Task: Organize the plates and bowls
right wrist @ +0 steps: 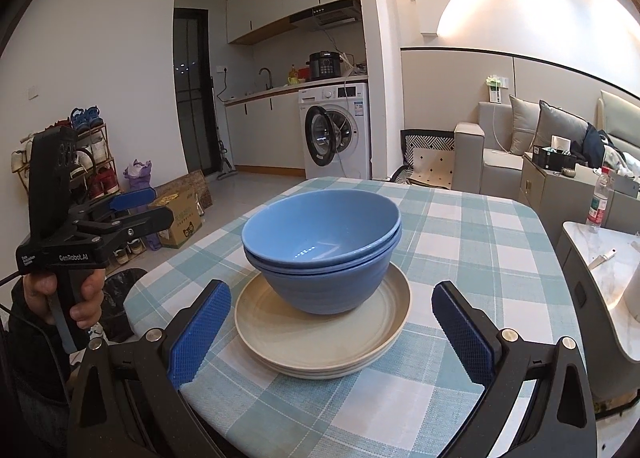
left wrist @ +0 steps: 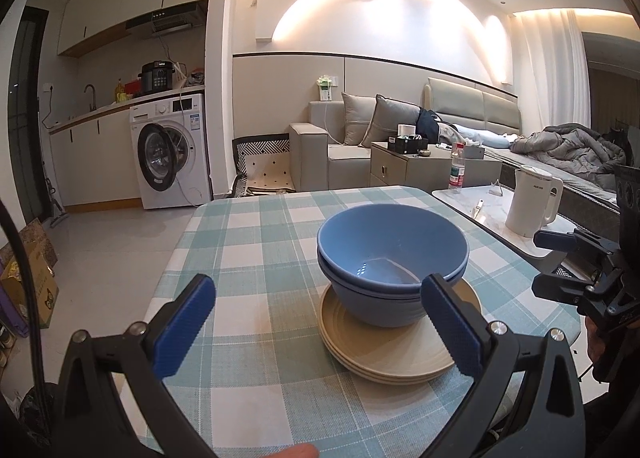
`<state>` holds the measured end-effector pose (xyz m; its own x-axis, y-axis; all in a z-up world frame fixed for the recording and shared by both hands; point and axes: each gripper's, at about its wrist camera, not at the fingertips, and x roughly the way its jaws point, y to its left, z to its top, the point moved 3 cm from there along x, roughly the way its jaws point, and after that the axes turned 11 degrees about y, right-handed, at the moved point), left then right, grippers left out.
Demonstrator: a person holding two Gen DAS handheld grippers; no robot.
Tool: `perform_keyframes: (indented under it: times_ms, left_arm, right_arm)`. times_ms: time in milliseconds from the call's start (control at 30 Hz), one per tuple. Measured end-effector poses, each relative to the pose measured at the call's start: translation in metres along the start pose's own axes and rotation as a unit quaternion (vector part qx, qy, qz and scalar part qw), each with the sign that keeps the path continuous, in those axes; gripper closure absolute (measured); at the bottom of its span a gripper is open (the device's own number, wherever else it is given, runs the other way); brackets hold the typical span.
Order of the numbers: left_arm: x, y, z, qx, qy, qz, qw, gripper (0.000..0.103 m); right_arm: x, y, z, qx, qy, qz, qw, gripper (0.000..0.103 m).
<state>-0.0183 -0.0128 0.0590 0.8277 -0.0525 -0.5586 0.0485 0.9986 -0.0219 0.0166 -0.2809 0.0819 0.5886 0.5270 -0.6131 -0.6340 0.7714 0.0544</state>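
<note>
I see two blue bowls [right wrist: 320, 254] nested mouth-up on a stack of cream plates [right wrist: 322, 332], mid-table on the checked cloth [right wrist: 472, 242]. Only my left view shows the white kettle [left wrist: 532, 202] far right; only my right view shows the shoe rack [right wrist: 90, 162] at left. My left gripper [left wrist: 316, 328] and right gripper [right wrist: 328, 332] are both spread wide, holding nothing.

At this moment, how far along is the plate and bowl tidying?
Done, it seems: two blue bowls sit nested on a stack of beige plates on the checked tablecloth. In hand: nothing; the left gripper and right gripper have open, empty jaws. No other loose dishes show, so little appears left.
</note>
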Motion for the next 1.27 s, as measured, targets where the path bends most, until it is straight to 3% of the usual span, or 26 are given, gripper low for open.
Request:
perform_keyframes:
  times_ms: [1267]
  left_arm:
    - [0.0093,-0.0034,-0.006,0.015,0.012,-0.002,0.9998,0.0]
  right_arm:
    - [0.0004,0.0079,-0.0014,-0.016,0.005,0.01,1.0,0.001]
